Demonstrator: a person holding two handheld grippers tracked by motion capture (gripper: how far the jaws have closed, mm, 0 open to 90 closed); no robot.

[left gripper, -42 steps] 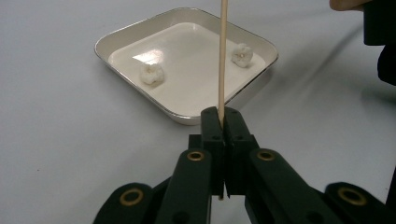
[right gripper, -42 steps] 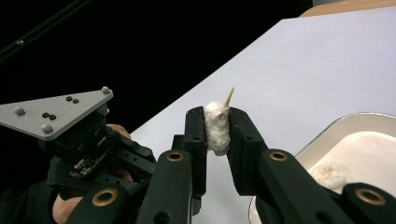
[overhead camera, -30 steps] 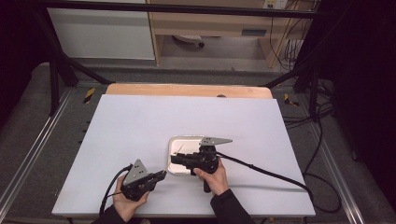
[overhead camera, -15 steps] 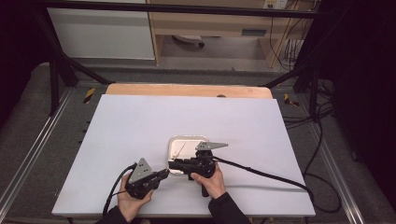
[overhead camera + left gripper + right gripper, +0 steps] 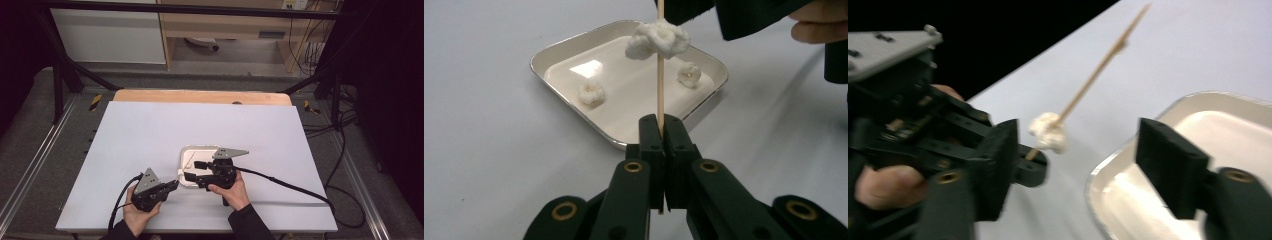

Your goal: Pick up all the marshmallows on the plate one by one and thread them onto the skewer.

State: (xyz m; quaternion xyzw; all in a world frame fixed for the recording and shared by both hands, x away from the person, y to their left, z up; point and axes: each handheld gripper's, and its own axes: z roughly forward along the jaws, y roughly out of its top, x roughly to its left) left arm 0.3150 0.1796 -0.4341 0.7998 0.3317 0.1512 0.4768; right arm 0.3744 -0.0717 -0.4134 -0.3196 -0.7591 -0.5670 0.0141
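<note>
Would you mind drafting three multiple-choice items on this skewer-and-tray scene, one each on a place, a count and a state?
1. Where is the threaded white piece?
A. On the wooden skewer, above the tray
B. Flat on the table
C. Between the right gripper's jaws

2. How many white pieces lie in the tray?
A. None
B. Two
C. Five

3. How do the left gripper jaws stand?
A. Wide open
B. Shut on the skewer
C. Shut on the tray rim

Answers:
1 A: the left gripper view shows it speared partway up the stick.
2 B: one lies on each side of the skewer.
3 B: the jaws pinch the stick, while the right gripper is open.
</note>
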